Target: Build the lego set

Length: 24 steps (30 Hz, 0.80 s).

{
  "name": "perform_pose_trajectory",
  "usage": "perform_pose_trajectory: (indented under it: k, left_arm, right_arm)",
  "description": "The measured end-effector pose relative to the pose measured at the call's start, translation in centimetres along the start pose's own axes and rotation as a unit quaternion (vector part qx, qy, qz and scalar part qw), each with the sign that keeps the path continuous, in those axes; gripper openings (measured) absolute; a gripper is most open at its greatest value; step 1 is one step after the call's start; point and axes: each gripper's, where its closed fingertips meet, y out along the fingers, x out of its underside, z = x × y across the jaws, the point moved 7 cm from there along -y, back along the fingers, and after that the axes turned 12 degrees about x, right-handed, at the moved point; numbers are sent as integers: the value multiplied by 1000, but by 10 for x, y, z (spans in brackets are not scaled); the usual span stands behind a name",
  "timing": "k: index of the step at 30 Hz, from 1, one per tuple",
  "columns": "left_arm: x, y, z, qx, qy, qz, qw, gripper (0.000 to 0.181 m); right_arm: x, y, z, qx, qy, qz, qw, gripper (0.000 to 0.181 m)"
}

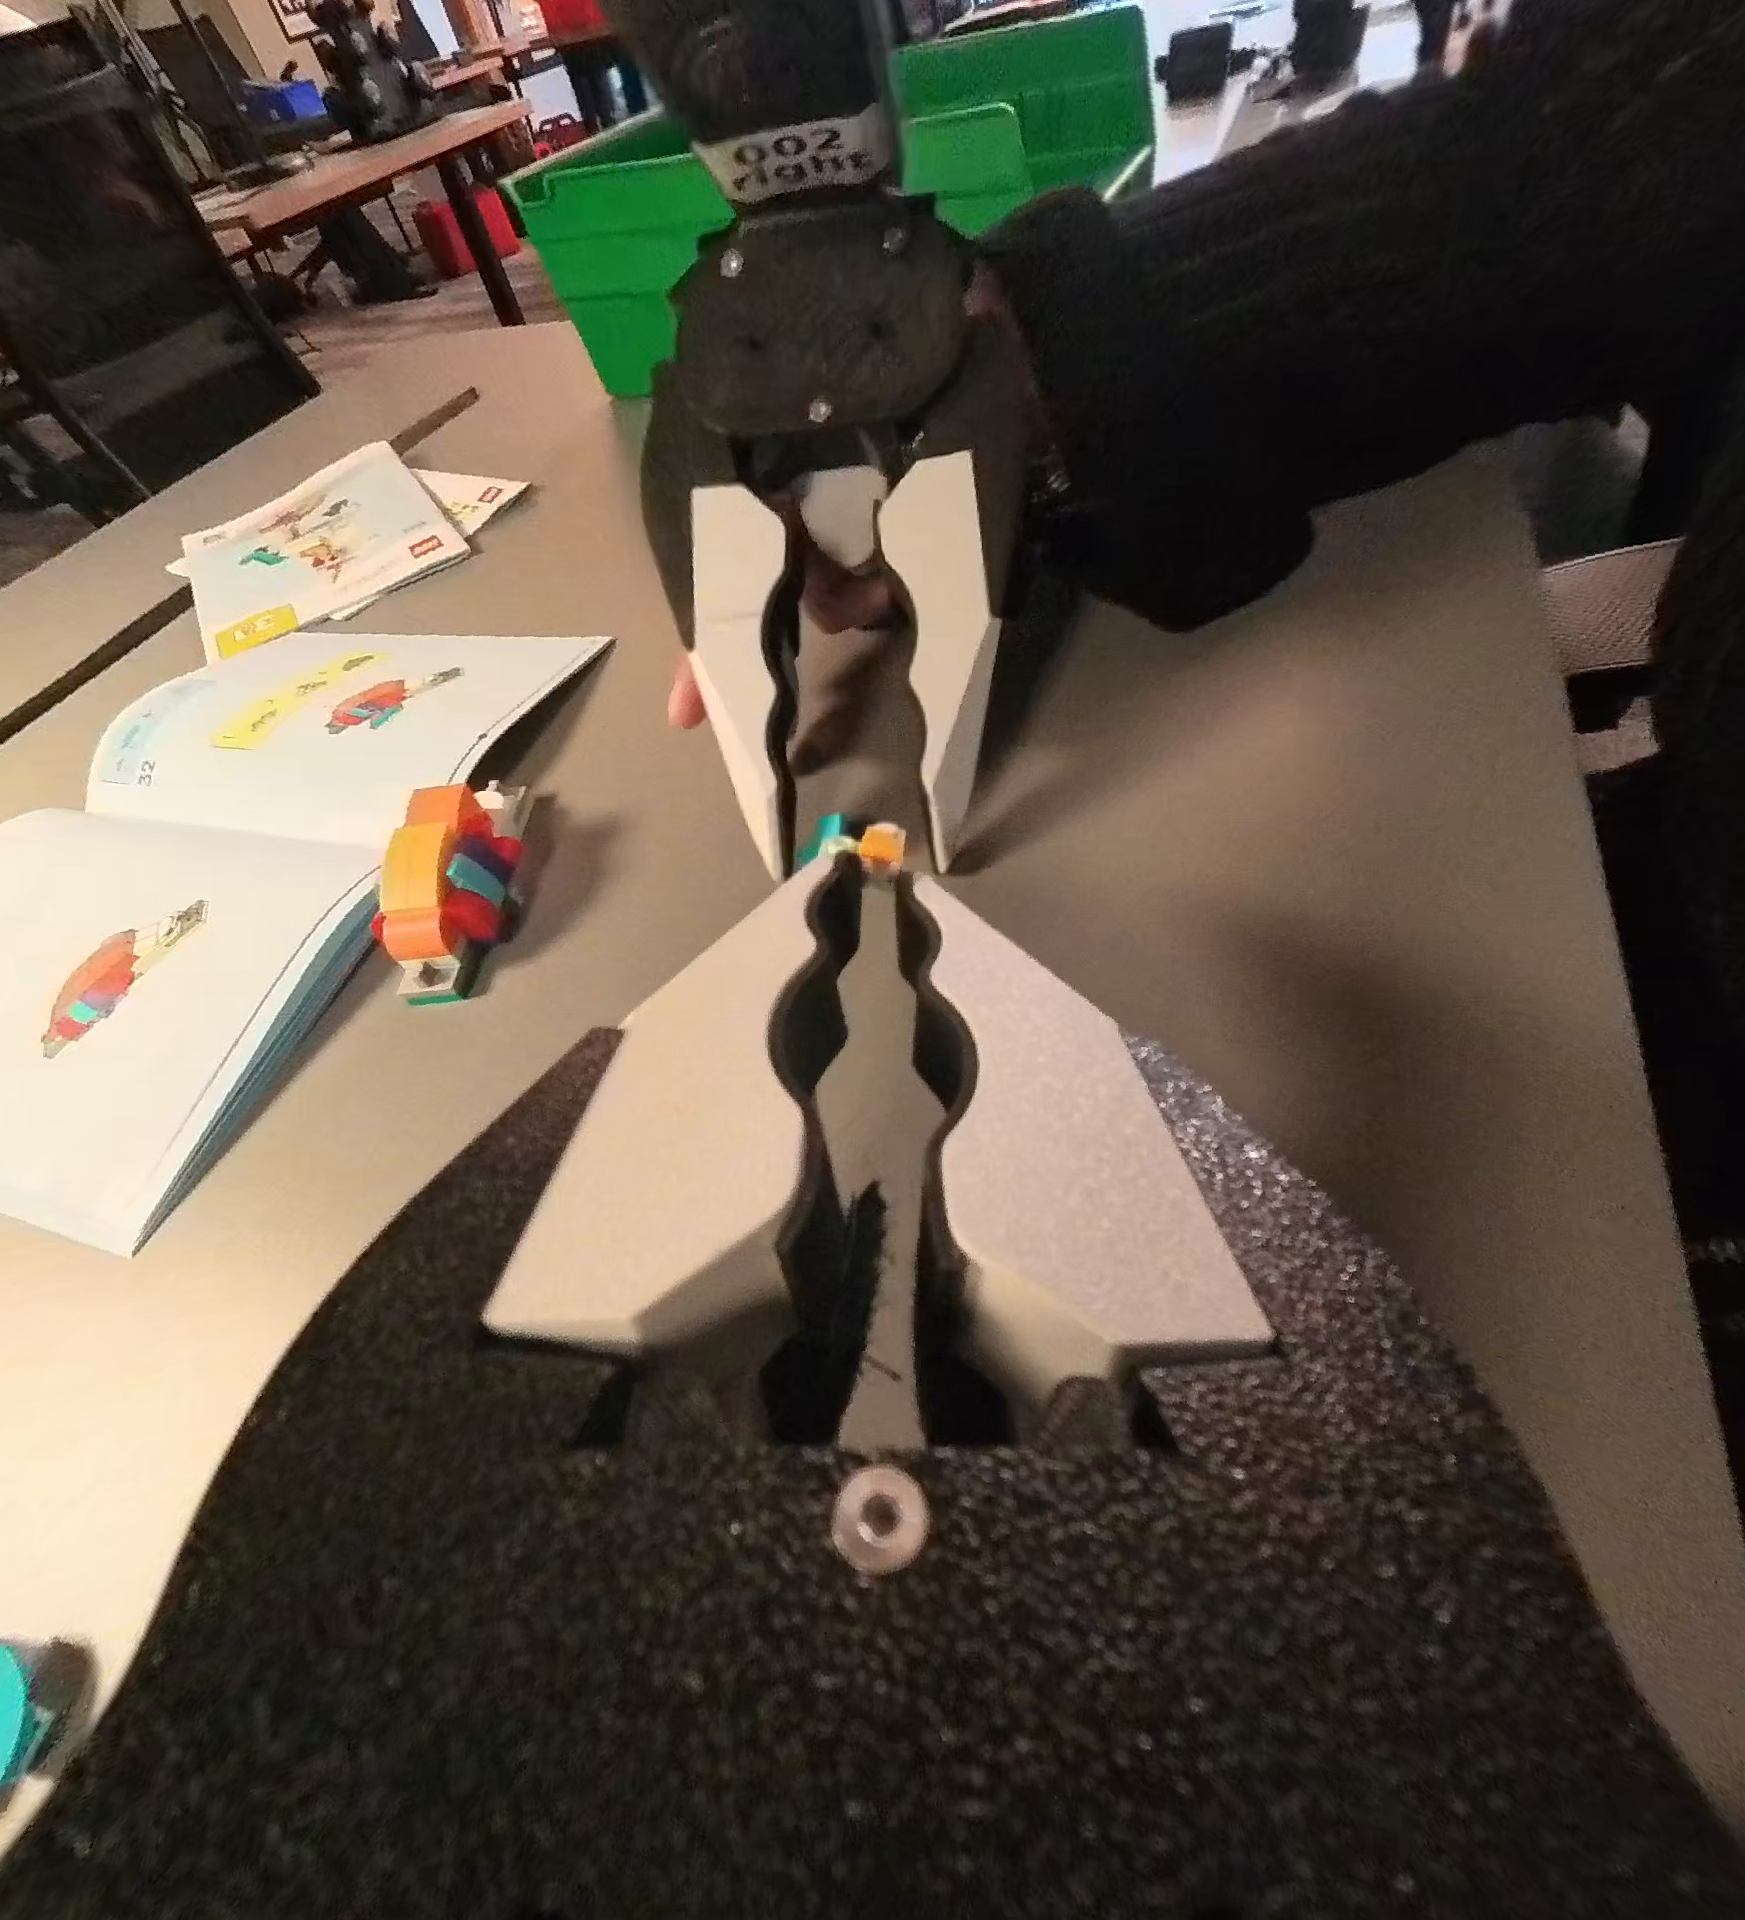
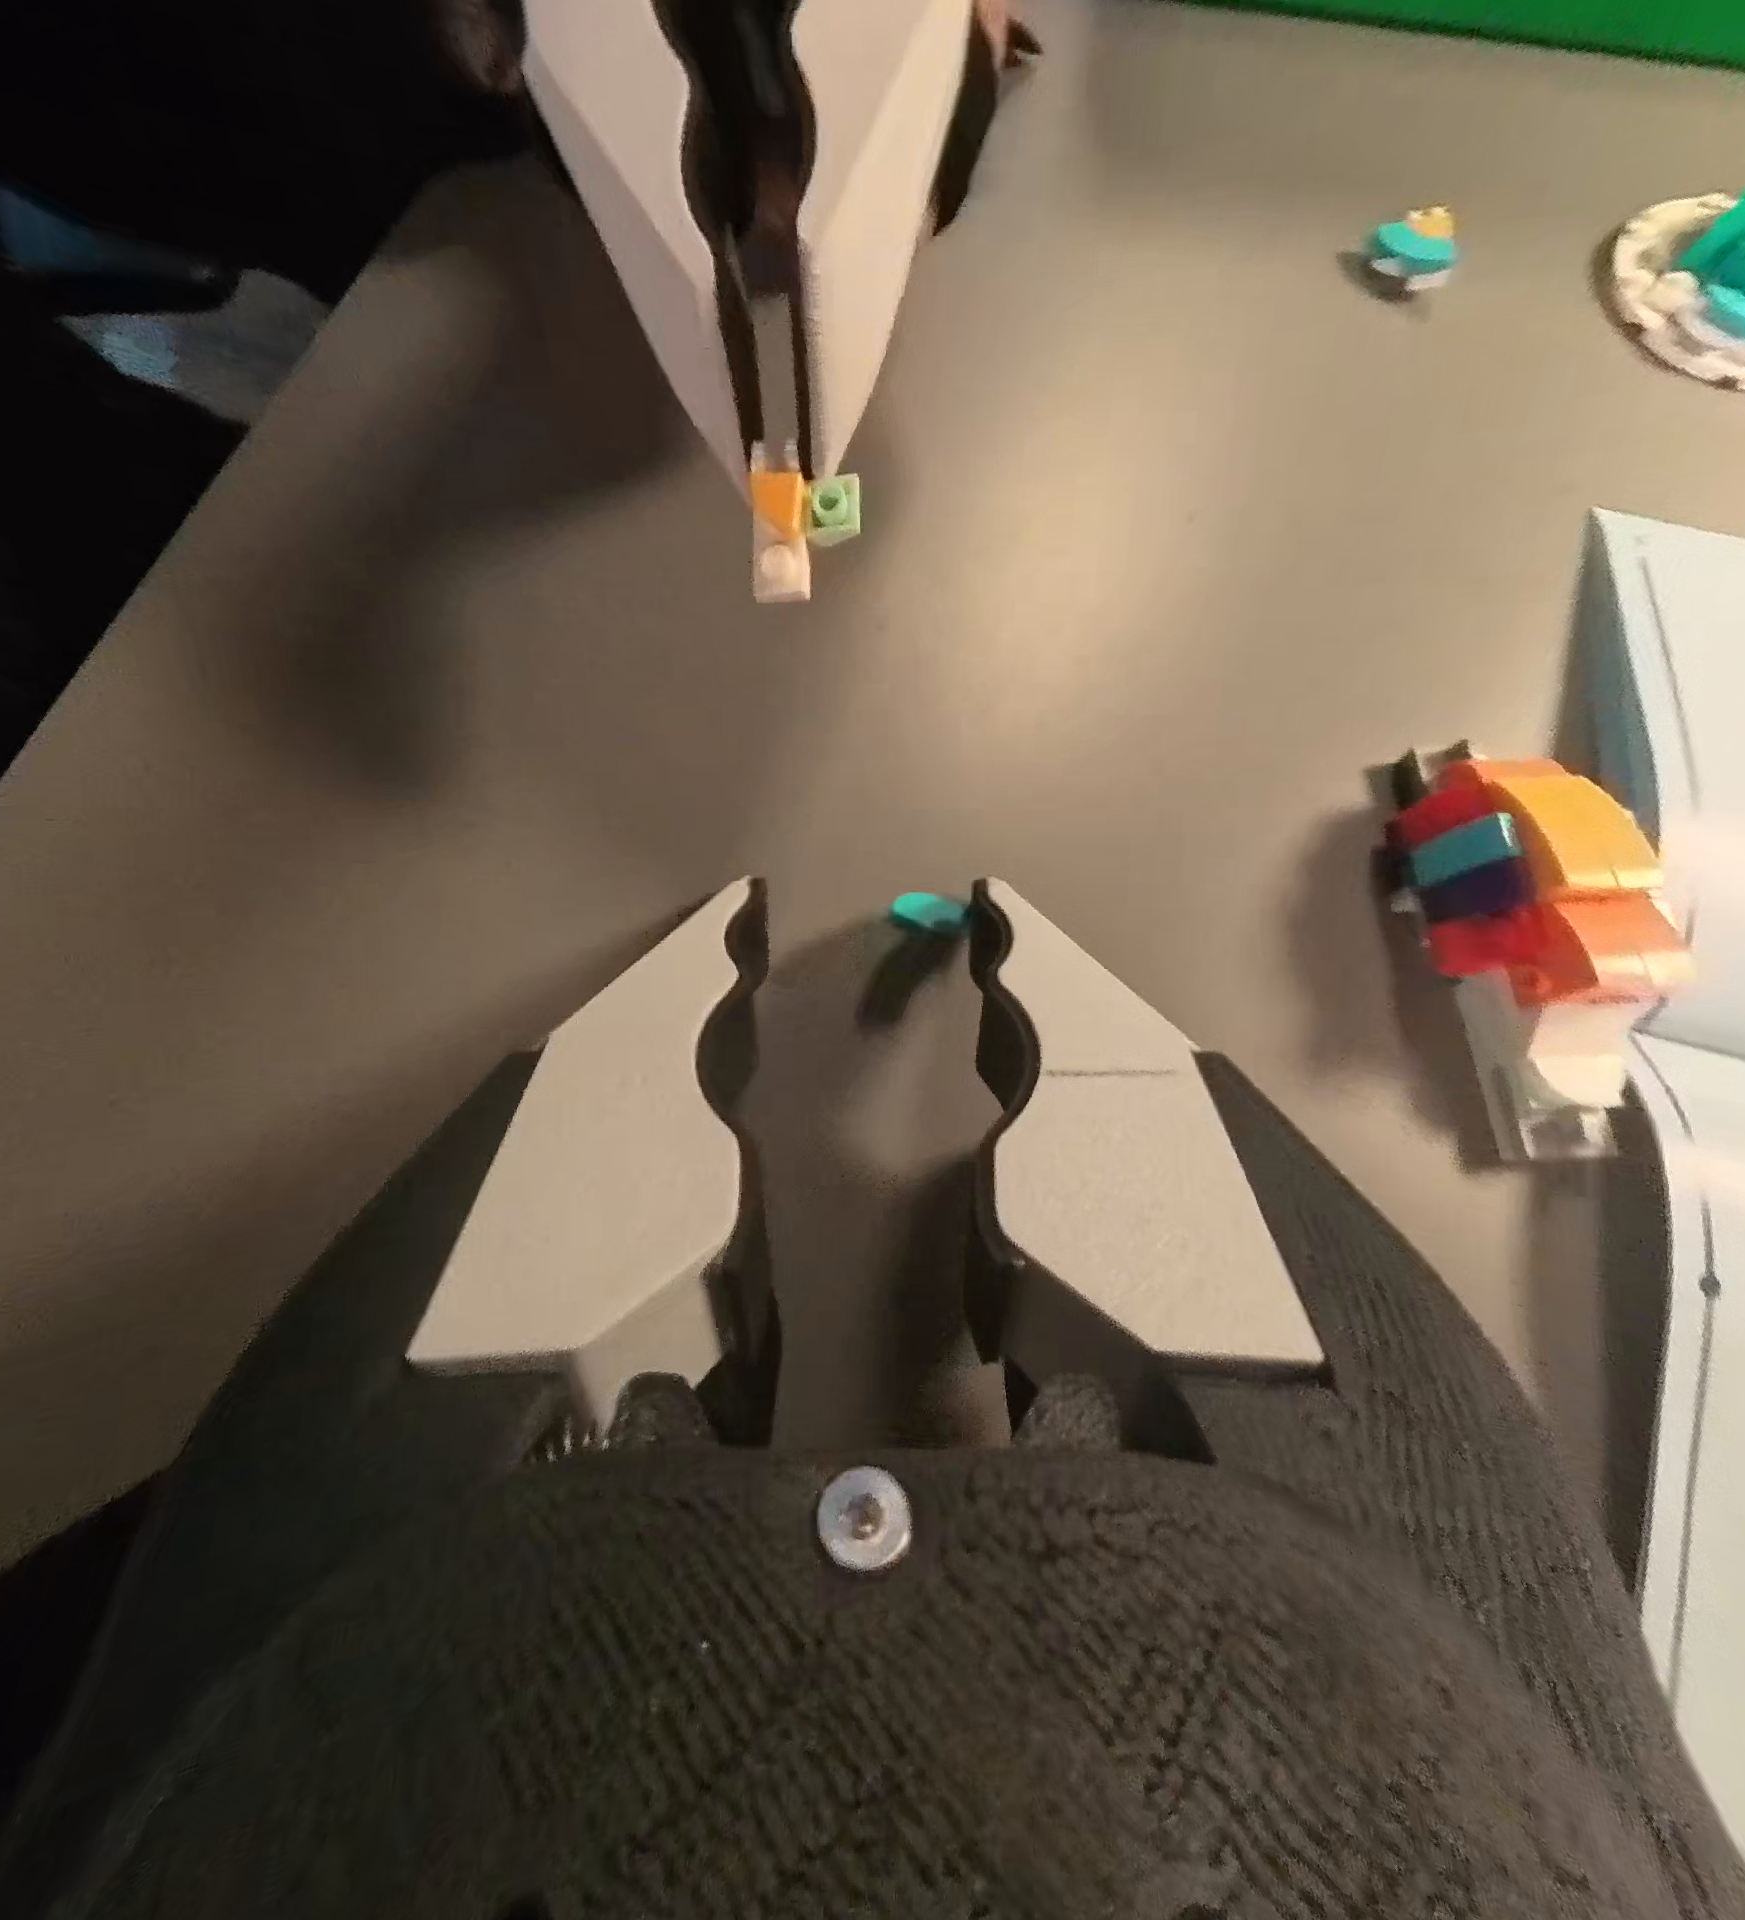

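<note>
Our left gripper clamps a tiny white-and-orange piece above the table. Our right gripper is spread around a teal tile. Both look light, rigid and slippery; pinch the flat sides.

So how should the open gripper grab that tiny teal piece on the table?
The small teal piece lies flat on the table, close to one finger of the open right gripper. It is low and thin, so probably come straight down from above with the jaws on either side of its short width, centring it first, then pinch the two long edges.
</note>
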Motion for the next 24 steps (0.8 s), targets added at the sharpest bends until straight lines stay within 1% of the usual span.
perform_pose_trajectory:
  k: [2,7,10,12,14,18,24]
  left_arm:
    - [0,-1,-1,-1,-5,4,1000,5]
    - [-2,-4,-4,-8,-15,21,1000,5]
    - [-2,-5,-4,-12,-15,24,1000,5]
    - [-2,-5,-4,-13,-14,24,1000,5]
    - [-2,-5,-4,-16,-14,24,999,5]
    - [-2,-6,-4,-20,-12,26,999,5]
    - [-2,-7,-4,-23,-12,31,999,5]
  right_arm:
    - [-1,3,3,-21,0,-2,1000,38]
    - [2,-2,3,-23,10,-5,1000,36]
    - [6,-7,2,-4,16,-5,1000,36]
    - [6,-11,4,24,20,9,999,33]
    - [7,-15,3,29,29,13,999,32]
    - [13,-16,-1,33,22,-5,999,32]
    - [6,-11,-14,-6,29,-11,1000,32]
